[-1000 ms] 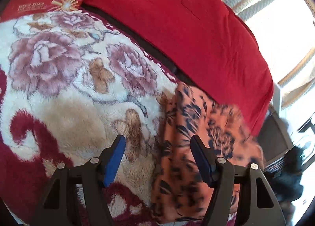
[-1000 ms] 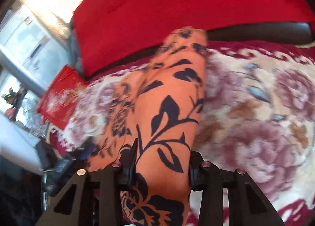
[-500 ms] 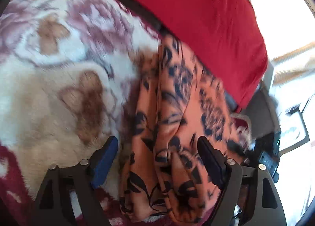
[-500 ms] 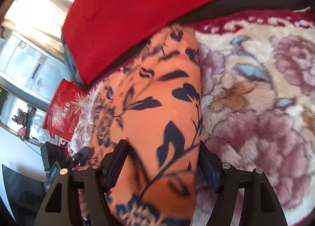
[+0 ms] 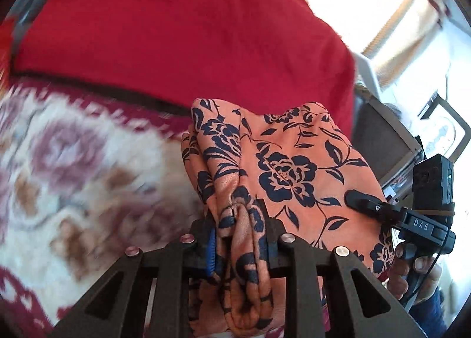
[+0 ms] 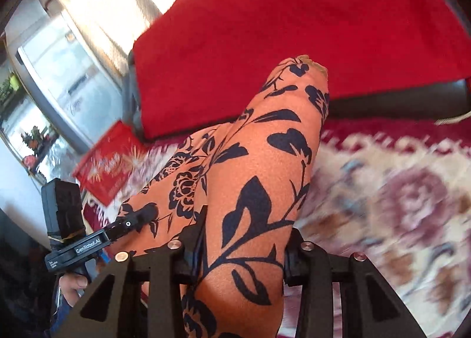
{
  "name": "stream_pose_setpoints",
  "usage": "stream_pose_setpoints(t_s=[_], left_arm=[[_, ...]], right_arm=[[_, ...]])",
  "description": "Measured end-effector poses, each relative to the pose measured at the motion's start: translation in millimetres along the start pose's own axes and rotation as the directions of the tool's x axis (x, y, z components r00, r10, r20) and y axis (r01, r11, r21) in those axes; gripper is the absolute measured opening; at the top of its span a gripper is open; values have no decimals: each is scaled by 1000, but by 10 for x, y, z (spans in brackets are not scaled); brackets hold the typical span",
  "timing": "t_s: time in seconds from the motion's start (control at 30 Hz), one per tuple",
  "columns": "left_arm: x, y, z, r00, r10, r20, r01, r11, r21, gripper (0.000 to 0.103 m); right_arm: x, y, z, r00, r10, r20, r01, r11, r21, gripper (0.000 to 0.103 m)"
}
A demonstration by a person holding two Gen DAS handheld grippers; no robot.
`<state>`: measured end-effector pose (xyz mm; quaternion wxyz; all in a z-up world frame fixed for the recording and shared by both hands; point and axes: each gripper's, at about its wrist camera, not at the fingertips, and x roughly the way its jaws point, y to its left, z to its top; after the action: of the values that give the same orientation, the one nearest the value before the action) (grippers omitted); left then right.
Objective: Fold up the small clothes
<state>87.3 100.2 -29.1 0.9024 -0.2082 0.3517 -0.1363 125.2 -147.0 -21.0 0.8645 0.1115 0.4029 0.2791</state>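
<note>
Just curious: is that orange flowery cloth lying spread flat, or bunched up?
Bunched up: the orange cloth hangs in folds, gathered between each gripper's fingers.

"DAS" in pale capitals on the black body of the right gripper (image 5: 366, 205), at about four o'clock in the left wrist view. "GenRobot.AI" in white on the black body of the left gripper (image 6: 141, 220), at about eight o'clock in the right wrist view; beneath it, a few smaller white lines too tiny to read. Gold bursts and print on the red packet (image 6: 107, 165) at about nine o'clock, too blurred to make out.
</note>
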Motion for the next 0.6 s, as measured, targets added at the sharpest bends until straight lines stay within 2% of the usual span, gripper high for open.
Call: stream_pose_setpoints(t_s=[0.13, 0.17, 0.2, 0.23, 0.27, 0.3, 0.33, 0.37, 0.4, 0.43, 0.5, 0.6], left_arm=[[300, -362, 61, 1000, -2, -15, 3, 998, 60, 24], [431, -423, 41, 999, 11, -32, -9, 997, 76, 27], [528, -419, 25, 998, 36, -49, -31, 995, 92, 30], [705, -446, -44, 993, 83, -87, -73, 990, 117, 33], [761, -454, -108, 988, 112, -107, -98, 988, 122, 39], [839, -439, -213, 980, 153, -130, -136, 983, 126, 41], [854, -428, -264, 977, 168, -134, -151, 980, 131, 42], [824, -416, -328, 976, 180, -126, -161, 977, 142, 48], [789, -407, -380, 974, 201, -103, -182, 969, 164, 54], [764, -405, -406, 971, 223, -85, -205, 962, 181, 61], [709, -406, -433, 970, 235, -68, -218, 956, 197, 63], [671, -417, -426, 969, 238, -63, -222, 955, 198, 63]], right_arm=[[-140, -408, 44, 998, -47, 50, 43, 997, 70, 41], [-112, -529, 24, 997, -64, 53, 59, 994, 87, 41], [-33, -683, -6, 995, -92, 43, 87, 991, 106, 47], [50, -824, -48, 992, -129, 15, 126, 983, 130, 60], [139, -980, -118, 980, -198, -20, 199, 967, 161, 65], [175, -1137, -210, 961, -275, -41, 278, 941, 194, 65], [179, -1233, -289, 951, -306, -49, 309, 925, 220, 65], [150, -1299, -366, 955, -295, -38, 295, 922, 250, 66], [85, -1333, -428, 959, -282, -17, 276, 922, 270, 69], [40, -1291, -462, 954, -300, -4, 291, 921, 259, 69], [-76, -1163, -463, 947, -319, 38, 304, 928, 213, 69], [-211, -887, -421, 949, -297, 109, 278, 948, 157, 71]])
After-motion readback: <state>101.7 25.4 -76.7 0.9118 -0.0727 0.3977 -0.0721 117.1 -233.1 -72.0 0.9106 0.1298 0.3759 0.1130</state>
